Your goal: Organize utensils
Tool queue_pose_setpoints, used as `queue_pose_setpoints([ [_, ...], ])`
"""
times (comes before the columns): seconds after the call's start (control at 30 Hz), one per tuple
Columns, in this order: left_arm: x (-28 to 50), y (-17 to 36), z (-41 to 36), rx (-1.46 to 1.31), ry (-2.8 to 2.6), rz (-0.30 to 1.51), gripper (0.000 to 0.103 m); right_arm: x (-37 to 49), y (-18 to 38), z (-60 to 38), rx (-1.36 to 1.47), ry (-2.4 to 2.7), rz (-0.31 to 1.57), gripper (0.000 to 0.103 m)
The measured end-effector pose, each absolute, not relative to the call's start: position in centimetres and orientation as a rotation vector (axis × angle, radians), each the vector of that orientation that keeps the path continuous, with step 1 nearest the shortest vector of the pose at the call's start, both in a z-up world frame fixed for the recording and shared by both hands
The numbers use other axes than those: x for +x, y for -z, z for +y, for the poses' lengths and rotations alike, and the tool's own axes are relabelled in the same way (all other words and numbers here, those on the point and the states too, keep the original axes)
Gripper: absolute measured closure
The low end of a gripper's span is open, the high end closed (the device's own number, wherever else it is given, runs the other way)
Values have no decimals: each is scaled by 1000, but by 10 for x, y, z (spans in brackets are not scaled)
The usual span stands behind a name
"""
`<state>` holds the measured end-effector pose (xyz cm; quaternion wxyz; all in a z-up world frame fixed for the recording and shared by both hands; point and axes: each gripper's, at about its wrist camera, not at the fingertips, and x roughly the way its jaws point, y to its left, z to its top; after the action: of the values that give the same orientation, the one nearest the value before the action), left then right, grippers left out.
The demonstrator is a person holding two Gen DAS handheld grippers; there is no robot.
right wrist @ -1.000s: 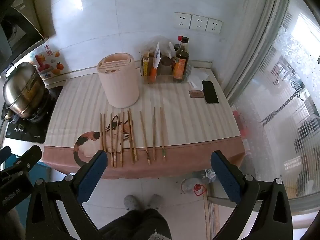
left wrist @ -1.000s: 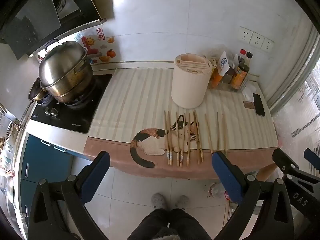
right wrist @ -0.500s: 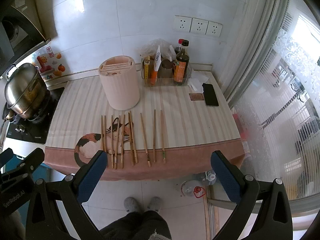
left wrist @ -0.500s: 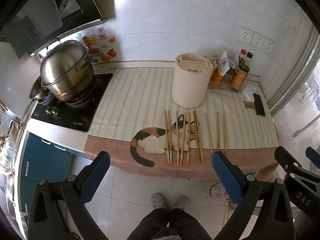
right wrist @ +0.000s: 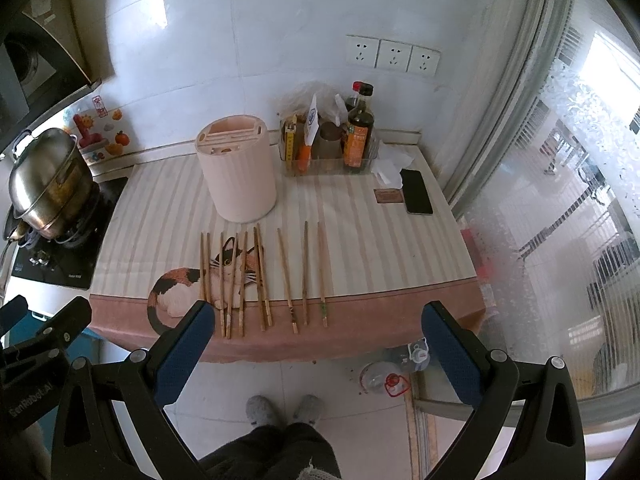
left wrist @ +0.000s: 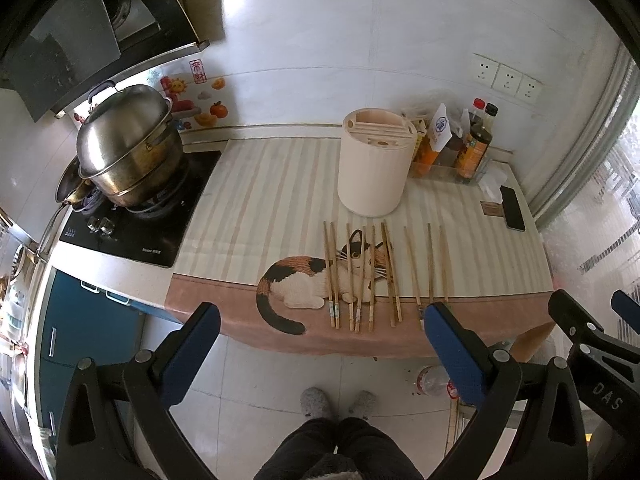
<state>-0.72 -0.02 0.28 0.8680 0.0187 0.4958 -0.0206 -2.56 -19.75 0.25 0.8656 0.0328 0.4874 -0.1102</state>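
Several wooden chopsticks (left wrist: 362,276) lie side by side on a striped mat with a cat picture (left wrist: 304,280), near the counter's front edge; they also show in the right wrist view (right wrist: 248,280). A cream cylindrical utensil holder (left wrist: 374,162) with slots in its top stands upright behind them, also seen in the right wrist view (right wrist: 238,170). My left gripper (left wrist: 320,350) is open and empty, held off the counter's front edge above the floor. My right gripper (right wrist: 316,350) is open and empty, likewise in front of the counter.
A steel pot (left wrist: 128,146) sits on the black hob (left wrist: 132,232) at the left. A clear tray of sauce bottles (right wrist: 334,142) stands at the back right, with a phone (right wrist: 416,192) and tissue beside it. A window (right wrist: 560,160) borders the right. My feet (left wrist: 336,402) are below.
Both grippers have moved a little closer to the counter and slightly up; the counter appears a bit larger. Nothing on the counter has moved.
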Motion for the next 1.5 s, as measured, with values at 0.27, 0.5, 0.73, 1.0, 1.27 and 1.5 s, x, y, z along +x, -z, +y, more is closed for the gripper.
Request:
queue_pose_setpoints([
  [0.27,-2,0,-5,38,44,1054,0,-26,-2,-198,64,237,1026,0],
  [0.5,-2,1,-5,38,40,1052,0,-26,-1,-197,62,232,1027,0],
  [0.73,-2,2,-2,36,42,1051,0,-25,-1,-195,62,232,1028,0],
  [1.0,-4,2,-1,36,42,1049,0,-25,-1,-195,62,233,1030,0],
  [1.27,-1,2,-1,40,50,1049,0,-26,-1,-195,61,232,1028,0],
  [1.5,1,1,-1,42,47,1048,0,-26,1,-193,58,233,1037,0],
])
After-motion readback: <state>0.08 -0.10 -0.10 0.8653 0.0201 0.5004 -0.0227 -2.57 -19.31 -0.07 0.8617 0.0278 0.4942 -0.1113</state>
